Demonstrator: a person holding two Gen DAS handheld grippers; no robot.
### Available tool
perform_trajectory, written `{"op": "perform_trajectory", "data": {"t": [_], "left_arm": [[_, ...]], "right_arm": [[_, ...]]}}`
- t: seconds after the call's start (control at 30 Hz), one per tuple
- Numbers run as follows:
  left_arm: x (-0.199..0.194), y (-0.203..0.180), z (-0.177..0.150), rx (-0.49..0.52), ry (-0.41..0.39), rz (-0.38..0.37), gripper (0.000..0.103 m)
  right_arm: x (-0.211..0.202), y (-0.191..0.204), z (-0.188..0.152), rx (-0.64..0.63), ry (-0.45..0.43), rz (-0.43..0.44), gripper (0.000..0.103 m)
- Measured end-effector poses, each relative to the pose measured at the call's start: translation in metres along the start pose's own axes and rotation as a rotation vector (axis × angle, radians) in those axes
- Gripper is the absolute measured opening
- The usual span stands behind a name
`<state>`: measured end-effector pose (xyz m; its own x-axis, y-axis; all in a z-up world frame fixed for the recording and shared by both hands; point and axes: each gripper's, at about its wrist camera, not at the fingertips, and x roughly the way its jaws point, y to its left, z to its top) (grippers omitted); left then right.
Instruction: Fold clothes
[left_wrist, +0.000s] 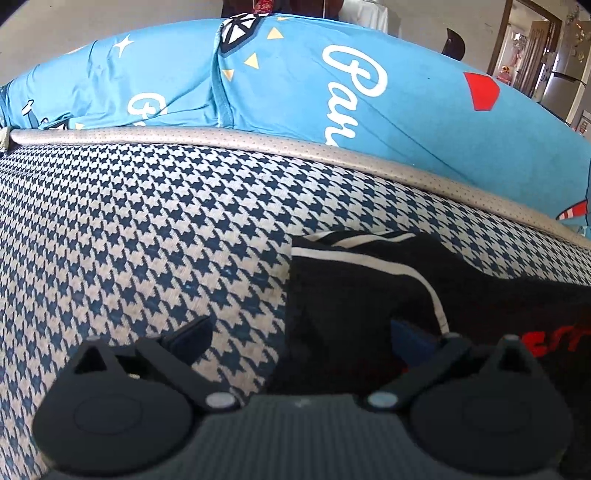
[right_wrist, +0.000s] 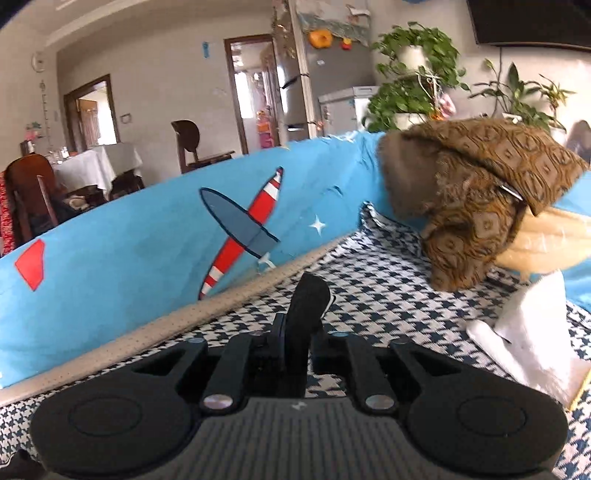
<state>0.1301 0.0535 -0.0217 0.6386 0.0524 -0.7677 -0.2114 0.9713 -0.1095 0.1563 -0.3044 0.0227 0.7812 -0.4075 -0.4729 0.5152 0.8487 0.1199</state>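
Left wrist view: we see the left gripper (left_wrist: 295, 332) low over a houndstooth seat cushion (left_wrist: 147, 221), its fingers spread wide; the left finger (left_wrist: 192, 338) lies on bare cushion, the right finger (left_wrist: 410, 332) is tucked against the black garment (left_wrist: 369, 280); nothing is pinched between them. The garment is dark with white stripes (left_wrist: 369, 258) and red lettering (left_wrist: 554, 339) at its right side; it lies on the cushion just in front of the grey piped edge (left_wrist: 258, 142); behind that, a blue printed cover (left_wrist: 295, 85).

Right wrist view: the right gripper (right_wrist: 295, 332) is nearly closed, its fingers pinching a fold of black cloth (right_wrist: 308, 306) that stands up between them above the houndstooth cushion; we cannot tell how much of the garment hangs below. To the right, a brown patterned cushion (right_wrist: 480, 192) and a white tissue (right_wrist: 532, 332); beyond, potted plants (right_wrist: 406, 92).
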Motion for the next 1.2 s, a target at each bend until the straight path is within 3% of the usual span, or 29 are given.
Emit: {"op": "perform_trajectory", "data": {"t": [0.1, 0.2, 0.33, 0.47, 0.57, 0.7, 0.83, 0.87, 0.93, 1.0, 1.1, 1.2], "left_arm": [[0.002, 0.004, 0.001, -0.008, 0.003, 0.018, 0.103], [0.005, 0.007, -0.001, -0.001, 0.01, 0.06, 0.103], [0.009, 0.016, -0.002, -0.011, 0.024, 0.092, 0.103], [0.01, 0.025, -0.002, -0.032, 0.029, 0.123, 0.103], [0.01, 0.03, -0.001, -0.044, 0.033, 0.145, 0.103], [0.01, 0.035, 0.001, -0.042, 0.019, 0.198, 0.103], [0.012, 0.043, 0.004, -0.062, 0.024, 0.237, 0.103], [0.011, 0.046, 0.005, -0.071, 0.023, 0.253, 0.103], [0.009, 0.049, 0.007, -0.08, 0.01, 0.29, 0.103], [0.004, 0.049, 0.009, -0.075, -0.018, 0.334, 0.103], [-0.004, 0.052, 0.014, -0.092, -0.054, 0.345, 0.103], [-0.014, 0.055, 0.018, -0.131, -0.085, 0.29, 0.103]], "right_arm": [[-0.008, 0.001, 0.0, -0.008, -0.039, 0.006, 0.035], [-0.01, 0.001, 0.0, -0.016, -0.042, 0.067, 0.035], [-0.005, 0.013, -0.005, -0.066, 0.034, 0.242, 0.035], [0.006, 0.032, -0.019, -0.132, 0.164, 0.416, 0.036], [0.015, 0.044, -0.03, -0.168, 0.226, 0.484, 0.049], [0.019, 0.06, -0.042, -0.266, 0.24, 0.486, 0.066], [0.028, 0.065, -0.047, -0.307, 0.285, 0.508, 0.069], [0.028, 0.067, -0.048, -0.324, 0.29, 0.52, 0.068], [0.026, 0.071, -0.052, -0.36, 0.301, 0.545, 0.052], [0.024, 0.076, -0.055, -0.393, 0.319, 0.575, 0.021], [0.019, 0.08, -0.058, -0.426, 0.34, 0.617, 0.01], [0.013, 0.079, -0.059, -0.438, 0.347, 0.655, 0.006]]}}
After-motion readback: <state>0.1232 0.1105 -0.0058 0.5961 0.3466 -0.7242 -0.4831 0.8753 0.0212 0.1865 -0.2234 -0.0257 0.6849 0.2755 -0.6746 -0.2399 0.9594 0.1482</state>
